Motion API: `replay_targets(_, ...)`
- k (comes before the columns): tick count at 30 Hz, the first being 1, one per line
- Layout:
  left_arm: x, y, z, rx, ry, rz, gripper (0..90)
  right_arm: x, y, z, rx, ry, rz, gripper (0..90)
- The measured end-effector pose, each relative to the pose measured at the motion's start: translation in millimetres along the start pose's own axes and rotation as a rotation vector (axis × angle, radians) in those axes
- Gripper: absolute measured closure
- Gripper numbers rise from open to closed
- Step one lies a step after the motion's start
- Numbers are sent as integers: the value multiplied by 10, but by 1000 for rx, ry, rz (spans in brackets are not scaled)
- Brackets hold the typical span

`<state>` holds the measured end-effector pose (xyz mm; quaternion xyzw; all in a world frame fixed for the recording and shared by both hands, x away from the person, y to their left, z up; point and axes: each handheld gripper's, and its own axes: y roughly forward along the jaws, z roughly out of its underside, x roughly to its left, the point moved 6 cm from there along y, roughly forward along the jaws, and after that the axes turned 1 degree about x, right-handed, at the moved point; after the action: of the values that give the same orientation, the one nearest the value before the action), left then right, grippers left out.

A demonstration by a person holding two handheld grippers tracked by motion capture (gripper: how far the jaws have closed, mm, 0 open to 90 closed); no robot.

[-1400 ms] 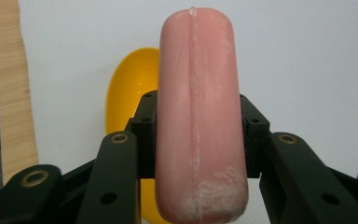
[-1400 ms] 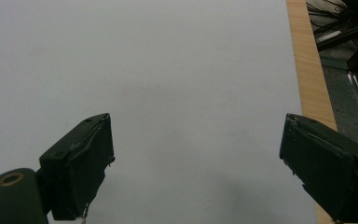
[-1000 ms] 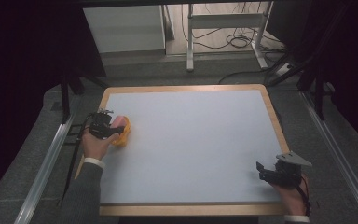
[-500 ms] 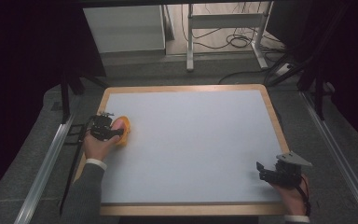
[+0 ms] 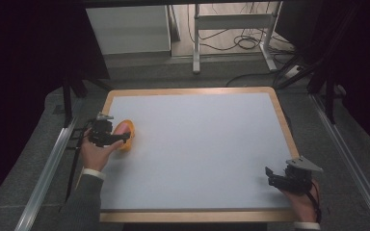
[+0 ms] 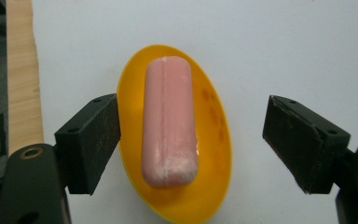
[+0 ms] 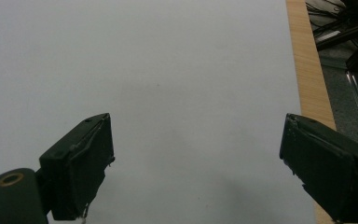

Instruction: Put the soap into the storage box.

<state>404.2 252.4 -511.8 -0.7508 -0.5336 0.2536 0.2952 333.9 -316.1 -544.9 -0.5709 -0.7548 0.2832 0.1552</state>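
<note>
A yellow oval dish [image 6: 214,154] lies on the white table top near its left edge, and a pink sausage [image 6: 168,121] rests lengthwise in it. My left gripper [image 6: 191,140] hangs over the dish, open, one jaw on each side of it, touching neither dish nor sausage. From above, the dish [image 5: 126,133] shows partly under that left gripper [image 5: 110,135]. Near the table's front right corner my right gripper [image 5: 280,178] is open over bare table, and in its own view the right gripper [image 7: 196,158] has nothing between its jaws.
The white table top [image 5: 202,149] has a wooden rim [image 5: 289,130]. Metal rails [image 5: 48,168] run along both sides. Beyond the far edge stand a white cabinet [image 5: 127,29] and a metal frame with cables [image 5: 231,24] on the floor.
The left gripper with its hand has shifted slightly toward the front of the table over the dish. The right gripper has stayed put.
</note>
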Motion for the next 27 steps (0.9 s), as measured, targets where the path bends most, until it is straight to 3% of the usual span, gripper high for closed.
replay_targets(3, -85, -80, 36, -21, 28, 11, 184, 2, 4, 3, 2, -3, 0, 94)
replay_targets(9, -347, -185, 228, -16, 95, 83, 185, 11, 4, 4, 3, -5, -1, 94)
replay_targets(14, -525, -223, 393, -17, 111, 142, 188, 14, -1, 3, 2, -5, -1, 94)
replay_targets(17, -602, -209, 498, -12, 132, 143, 188, 19, -9, -7, -8, -8, 2, 94)
replay_targets(22, -644, -179, 679, -7, 101, 177, 210, 36, -29, -28, -21, -13, -1, 94)
replay_targets(27, -648, -140, 833, 23, 110, 160, 226, 51, -28, -33, -23, -20, -4, 94)
